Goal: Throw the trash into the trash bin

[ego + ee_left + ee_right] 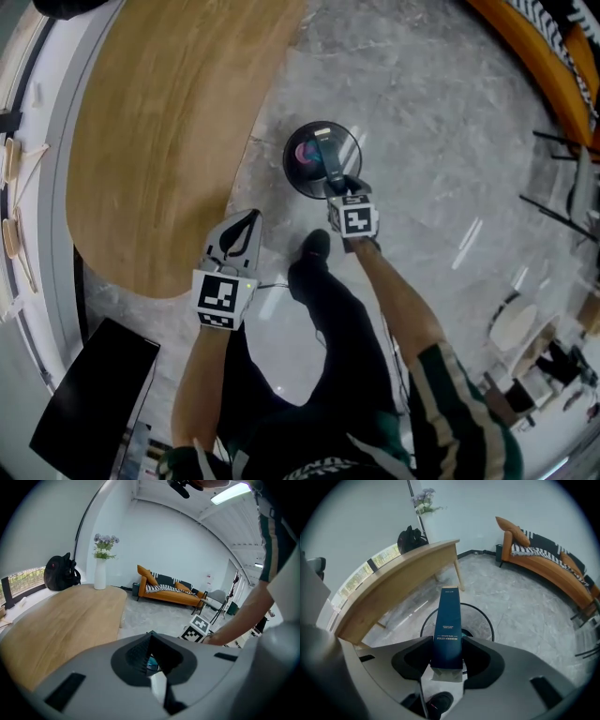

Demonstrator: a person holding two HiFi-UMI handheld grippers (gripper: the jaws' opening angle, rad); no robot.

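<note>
Gripping a slim, dark blue carton, the right tongs are held above the round black wire bin on the polished grey marble floor. The left tongs are closed, tips together, near the rounded edge of the wooden worktop. Open floor surrounds the bin.

Head view: from above the person, facing steeply down onto the wooden tabletop, the marble floor and the trash bin.
Left gripper view: low, facing roughly level over the tabletop's edge toward a distant orange sofa.
Right gripper view: tilted down, close above the trash bin.
Shared: all three show tabletop and floor; both gripper views show the sofa.
</note>
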